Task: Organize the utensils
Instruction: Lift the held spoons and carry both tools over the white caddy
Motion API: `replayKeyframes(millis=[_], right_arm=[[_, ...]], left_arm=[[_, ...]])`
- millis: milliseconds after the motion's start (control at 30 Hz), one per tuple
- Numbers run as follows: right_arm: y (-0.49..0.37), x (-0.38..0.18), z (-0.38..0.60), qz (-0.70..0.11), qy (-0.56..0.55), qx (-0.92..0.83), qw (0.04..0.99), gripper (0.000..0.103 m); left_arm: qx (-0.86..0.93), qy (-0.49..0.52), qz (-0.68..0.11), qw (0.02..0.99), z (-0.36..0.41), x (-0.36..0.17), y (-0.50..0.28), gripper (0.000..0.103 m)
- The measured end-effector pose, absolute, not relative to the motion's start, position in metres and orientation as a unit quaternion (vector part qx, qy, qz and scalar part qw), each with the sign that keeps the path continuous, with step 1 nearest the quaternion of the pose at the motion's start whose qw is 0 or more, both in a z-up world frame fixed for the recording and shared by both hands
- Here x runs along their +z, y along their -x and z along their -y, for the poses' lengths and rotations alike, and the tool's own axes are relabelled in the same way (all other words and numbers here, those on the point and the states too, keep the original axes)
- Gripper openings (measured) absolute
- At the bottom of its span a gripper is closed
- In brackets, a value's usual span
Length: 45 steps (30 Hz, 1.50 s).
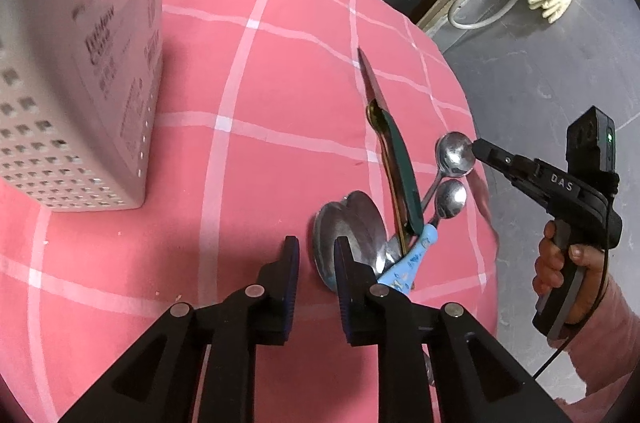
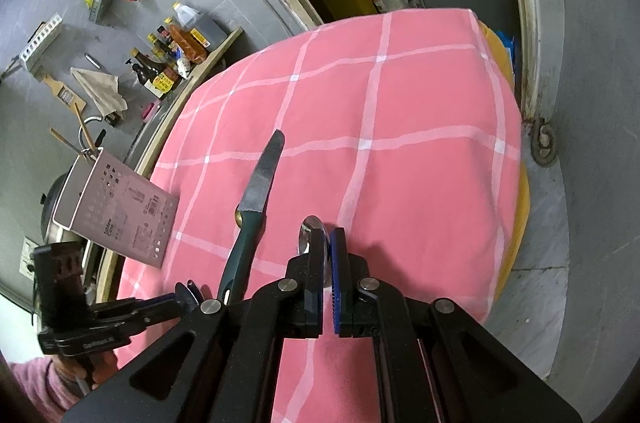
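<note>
A heap of utensils lies on the pink checked cloth point(image 1: 260, 83): a green-handled knife point(image 1: 402, 163), a big steel spoon point(image 1: 356, 219), two small spoons and a blue-handled piece point(image 1: 404, 265). My left gripper point(image 1: 316, 247) hangs just above the big spoon's left rim, open a little, pads touching nothing. My right gripper point(image 1: 476, 147) comes in from the right and is shut on the bowl of the farther small spoon point(image 1: 454, 153). In the right wrist view that spoon's bowl point(image 2: 308, 229) sticks up between the shut fingers of the right gripper point(image 2: 326, 243), with the knife point(image 2: 256, 191) to its left.
A white perforated utensil holder point(image 1: 80, 83) stands at the cloth's left; in the right wrist view this holder point(image 2: 120, 211) has chopsticks in it. The table's edge drops to a grey floor on the right point(image 1: 540, 63). Bottles point(image 2: 172, 59) crowd a ledge beyond.
</note>
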State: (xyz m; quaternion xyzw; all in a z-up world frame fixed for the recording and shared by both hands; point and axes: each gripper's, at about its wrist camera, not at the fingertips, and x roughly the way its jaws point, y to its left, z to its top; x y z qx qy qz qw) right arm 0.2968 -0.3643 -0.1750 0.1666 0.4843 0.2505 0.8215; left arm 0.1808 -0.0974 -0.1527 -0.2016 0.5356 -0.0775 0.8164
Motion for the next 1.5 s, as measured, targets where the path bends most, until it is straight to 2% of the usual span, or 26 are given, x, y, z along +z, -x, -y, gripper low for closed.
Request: replayKeyframes(millis=[367,467,733,1000,1500], right_arm=[[-0.303,-0.189,0.361,-0.502,-0.197,0.256,0.802,0.004],[-0.301,-0.189,0.359,-0.502,-0.200,0.254,0.803,0.005],[-0.285,-0.168,0.353,-0.472,-0.178,0.240,0.829,0.005],[-0.254,-0.103,0.331,-0.392,-0.080,0.200,0.894,0.005],[-0.208,0.033,0.305,-0.231,-0.038,0.158,0.959,0.004]], left_arm=[[-0.116,0.229,-0.528,0.810,0.096,-0.159,-0.192,0.017],[-0.118,0.227,-0.528,0.810,0.096,-0.159,-0.194,0.009],[-0.118,0.199,-0.515,0.826,0.102,-0.137,-0.189,0.003],[-0.122,0.148,-0.457,0.869,0.106,-0.077,-0.175,0.002],[-0.121,0.117,-0.317,0.933,0.061,0.035,-0.149,0.002]])
